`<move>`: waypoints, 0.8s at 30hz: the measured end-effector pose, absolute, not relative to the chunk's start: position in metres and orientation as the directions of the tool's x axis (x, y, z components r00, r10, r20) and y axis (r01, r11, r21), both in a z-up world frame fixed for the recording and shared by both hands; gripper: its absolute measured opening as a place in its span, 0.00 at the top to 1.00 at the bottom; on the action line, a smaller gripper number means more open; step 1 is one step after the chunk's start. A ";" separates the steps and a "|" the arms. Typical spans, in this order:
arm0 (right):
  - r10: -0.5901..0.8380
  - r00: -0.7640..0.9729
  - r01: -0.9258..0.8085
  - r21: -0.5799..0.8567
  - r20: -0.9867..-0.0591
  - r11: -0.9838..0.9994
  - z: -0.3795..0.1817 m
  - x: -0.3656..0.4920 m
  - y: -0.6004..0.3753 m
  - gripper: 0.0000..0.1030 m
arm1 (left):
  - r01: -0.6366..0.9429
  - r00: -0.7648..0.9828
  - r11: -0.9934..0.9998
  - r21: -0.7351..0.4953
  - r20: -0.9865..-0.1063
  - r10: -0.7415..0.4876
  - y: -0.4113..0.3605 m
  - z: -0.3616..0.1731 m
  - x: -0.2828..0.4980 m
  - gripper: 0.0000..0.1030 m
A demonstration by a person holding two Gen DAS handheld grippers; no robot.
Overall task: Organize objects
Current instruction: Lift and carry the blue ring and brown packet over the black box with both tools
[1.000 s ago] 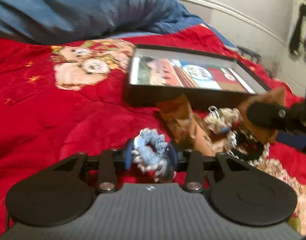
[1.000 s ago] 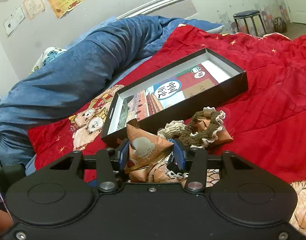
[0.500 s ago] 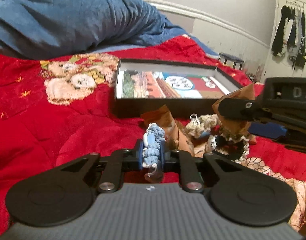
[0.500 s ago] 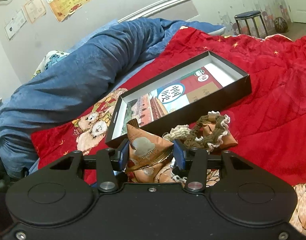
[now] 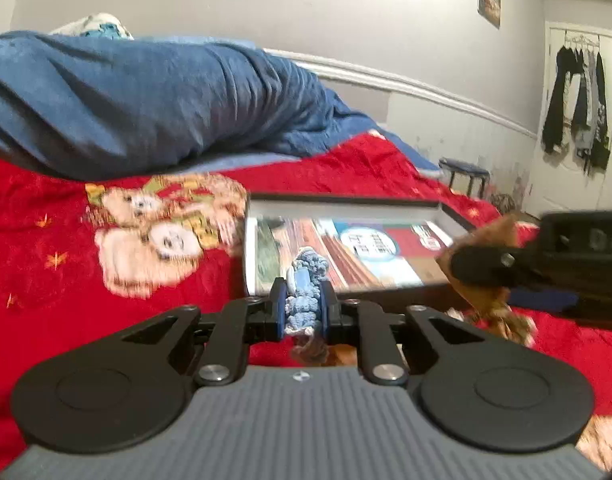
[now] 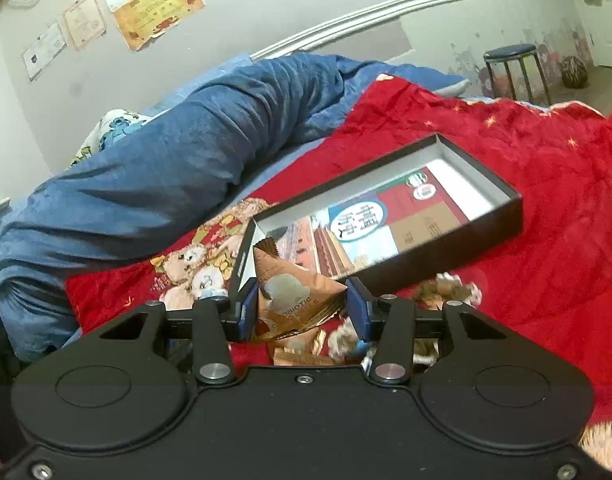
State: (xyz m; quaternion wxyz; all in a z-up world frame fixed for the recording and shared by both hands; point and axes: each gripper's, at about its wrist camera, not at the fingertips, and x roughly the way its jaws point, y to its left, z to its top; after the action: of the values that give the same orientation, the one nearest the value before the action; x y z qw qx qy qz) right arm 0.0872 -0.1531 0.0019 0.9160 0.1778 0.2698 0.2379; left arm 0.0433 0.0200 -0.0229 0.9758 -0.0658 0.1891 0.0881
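Left gripper (image 5: 302, 307) fingers nearly closed, pinching blue scrunchie (image 5: 306, 294) between pads. Right gripper (image 6: 303, 314) fingers partly open, clamping brown snack packet (image 6: 291, 294). Black box (image 6: 482, 222) on bed beyond both fingertips.

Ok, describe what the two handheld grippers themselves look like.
The left gripper has a ribbed grey body, black linkage arms with silver pivot bolts, two round black discs and blue-padded fingers. The right gripper has the same shape, but its body is smooth black with small screws. No cables or sleeves are visible.
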 end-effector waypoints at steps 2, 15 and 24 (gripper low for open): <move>0.529 0.745 -0.346 0.444 -0.405 0.827 0.005 0.093 -0.151 0.57 | -0.215 0.918 0.972 -0.094 -0.359 0.169 0.027 -0.021 0.053 0.80; 0.554 0.735 -0.379 0.440 -0.391 0.814 0.004 0.153 -0.132 0.57 | -0.153 0.953 0.986 -0.061 -0.275 0.131 0.052 -0.020 0.092 0.79; 0.563 0.710 -0.388 0.432 -0.422 0.814 -0.009 0.196 -0.111 0.57 | -0.137 0.928 0.988 -0.074 -0.358 0.102 0.062 -0.031 0.117 0.79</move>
State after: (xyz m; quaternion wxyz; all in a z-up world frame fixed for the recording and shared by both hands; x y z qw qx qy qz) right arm 0.1964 -0.1107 -0.0094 0.9112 0.1575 0.2769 0.2610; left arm 0.1167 0.0619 -0.0313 0.9807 -0.0487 0.1793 0.0607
